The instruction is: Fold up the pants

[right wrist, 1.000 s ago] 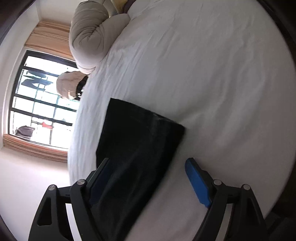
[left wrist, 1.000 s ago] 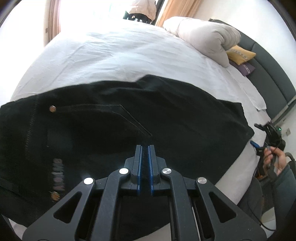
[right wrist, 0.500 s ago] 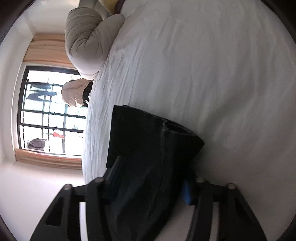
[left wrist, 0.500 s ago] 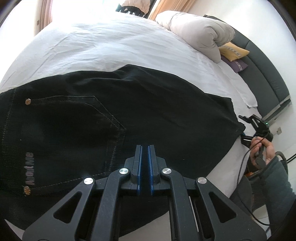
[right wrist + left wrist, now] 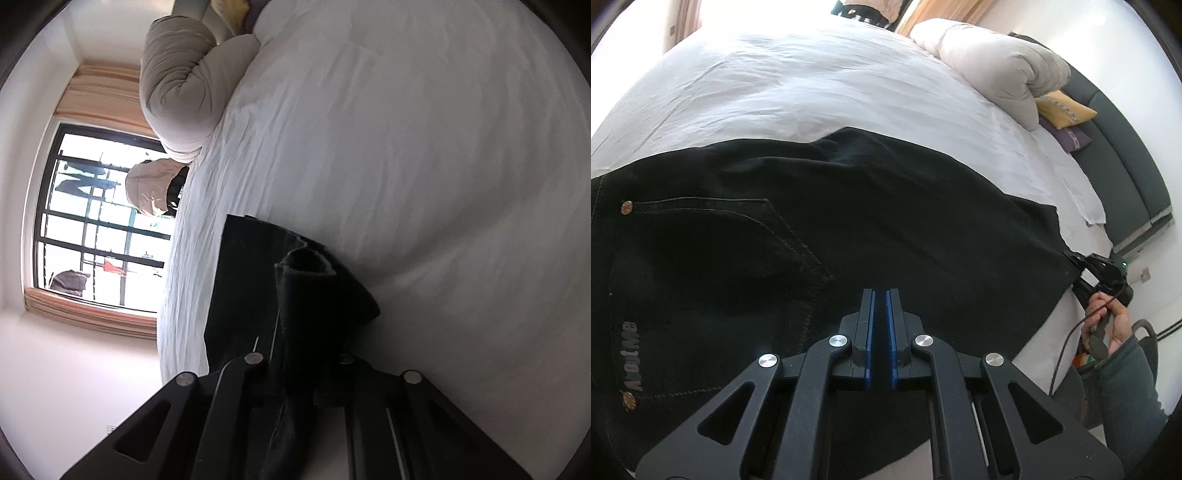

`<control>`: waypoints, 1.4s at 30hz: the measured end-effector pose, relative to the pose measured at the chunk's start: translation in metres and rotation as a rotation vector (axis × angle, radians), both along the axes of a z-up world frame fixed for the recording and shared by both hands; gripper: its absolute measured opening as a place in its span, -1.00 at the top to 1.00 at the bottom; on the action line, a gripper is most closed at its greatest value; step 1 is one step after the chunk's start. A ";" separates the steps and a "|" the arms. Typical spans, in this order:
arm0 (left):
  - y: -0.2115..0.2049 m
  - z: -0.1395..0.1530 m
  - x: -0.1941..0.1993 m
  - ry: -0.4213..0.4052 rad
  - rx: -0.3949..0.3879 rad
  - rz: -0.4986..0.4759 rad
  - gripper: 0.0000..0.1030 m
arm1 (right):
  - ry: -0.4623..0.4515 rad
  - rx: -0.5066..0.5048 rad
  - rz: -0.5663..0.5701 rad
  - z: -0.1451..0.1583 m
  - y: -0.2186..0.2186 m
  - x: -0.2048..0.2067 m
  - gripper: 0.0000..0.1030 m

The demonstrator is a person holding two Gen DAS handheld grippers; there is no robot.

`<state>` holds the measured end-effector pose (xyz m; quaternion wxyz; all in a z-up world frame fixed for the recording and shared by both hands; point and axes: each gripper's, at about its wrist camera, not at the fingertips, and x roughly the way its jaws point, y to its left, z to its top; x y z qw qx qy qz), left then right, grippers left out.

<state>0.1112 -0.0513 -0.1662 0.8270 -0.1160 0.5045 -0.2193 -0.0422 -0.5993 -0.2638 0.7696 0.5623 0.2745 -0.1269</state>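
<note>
Black jeans (image 5: pixel 849 229) lie flat across the white bed (image 5: pixel 812 85), back pocket and waist label at the left. My left gripper (image 5: pixel 878 291) hovers over the seat of the jeans, shut with nothing between its blue pads. In the left wrist view my right gripper (image 5: pixel 1099 269) sits at the leg hem by the right bed edge, held by a hand (image 5: pixel 1115 325). In the right wrist view its jaws are closing on the bunched hem of the jeans (image 5: pixel 306 291). The cloth is pinched between them and covers the right gripper (image 5: pixel 303 332) pads.
A rolled beige duvet (image 5: pixel 997 66) lies at the head of the bed, with a yellow pillow (image 5: pixel 1063 109) and a purple pillow (image 5: pixel 1071 136) by the dark headboard (image 5: pixel 1126 155). A barred window (image 5: pixel 99 221) faces the bed's far side. White sheet (image 5: pixel 443 184) stretches beyond the hem.
The right gripper's jaws closed from wide apart onto the leg hem, which bunched up between them. The left gripper drifted over the jeans, staying shut.
</note>
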 end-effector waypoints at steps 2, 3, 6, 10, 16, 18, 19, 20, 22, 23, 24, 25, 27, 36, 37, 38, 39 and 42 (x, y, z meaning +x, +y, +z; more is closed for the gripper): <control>0.004 -0.005 0.004 0.005 0.000 0.012 0.89 | 0.003 -0.023 0.010 0.005 0.003 0.001 0.81; 0.007 -0.008 0.006 0.011 0.007 0.022 0.89 | 0.007 -0.030 0.013 0.005 0.003 0.003 0.81; 0.016 -0.020 0.013 0.042 -0.014 0.037 0.89 | 0.011 -0.035 0.011 0.005 0.003 0.002 0.81; 0.016 -0.024 0.013 0.039 -0.011 0.030 0.89 | 0.016 -0.049 0.013 0.005 0.003 0.002 0.81; 0.015 -0.023 0.018 0.048 -0.018 0.043 0.89 | 0.024 -0.113 0.023 0.015 0.005 0.005 0.83; 0.014 -0.022 0.021 0.048 -0.027 0.040 0.89 | 0.021 -0.145 0.031 0.023 0.011 0.006 0.84; 0.013 -0.021 0.023 0.048 -0.033 0.041 0.89 | 0.024 -0.170 0.036 0.028 0.014 0.008 0.84; 0.013 -0.021 0.026 0.050 -0.041 0.041 0.89 | 0.024 -0.196 0.043 0.034 0.019 0.010 0.84; 0.011 -0.019 0.029 0.055 -0.057 0.040 0.89 | 0.020 -0.243 0.063 0.046 0.029 0.015 0.84; 0.009 -0.018 0.032 0.057 -0.070 0.039 0.89 | 0.018 -0.279 0.082 0.054 0.038 0.019 0.85; 0.008 -0.017 0.035 0.058 -0.082 0.037 0.89 | 0.014 -0.331 0.118 0.065 0.051 0.025 0.86; 0.005 -0.016 0.037 0.063 -0.100 0.034 0.89 | 0.011 -0.370 0.152 0.073 0.064 0.030 0.86; 0.001 -0.014 0.044 0.074 -0.132 0.034 0.89 | 0.003 -0.499 0.275 0.096 0.107 0.043 0.86; -0.006 -0.027 0.071 0.231 -0.412 0.052 0.89 | -0.077 -0.966 0.944 0.087 0.341 0.042 0.88; -0.006 -0.029 0.072 0.247 -0.429 0.048 0.85 | -0.071 -0.947 0.947 0.082 0.344 0.043 0.88; -0.006 -0.030 0.072 0.258 -0.440 0.046 0.69 | -0.061 -0.947 0.950 0.078 0.347 0.043 0.88; -0.006 -0.033 0.073 0.272 -0.457 0.051 0.57 | -0.060 -0.957 0.953 0.077 0.349 0.043 0.87; 0.001 -0.042 0.075 0.318 -0.554 0.115 -0.62 | -0.067 -1.000 0.966 0.078 0.356 0.039 0.87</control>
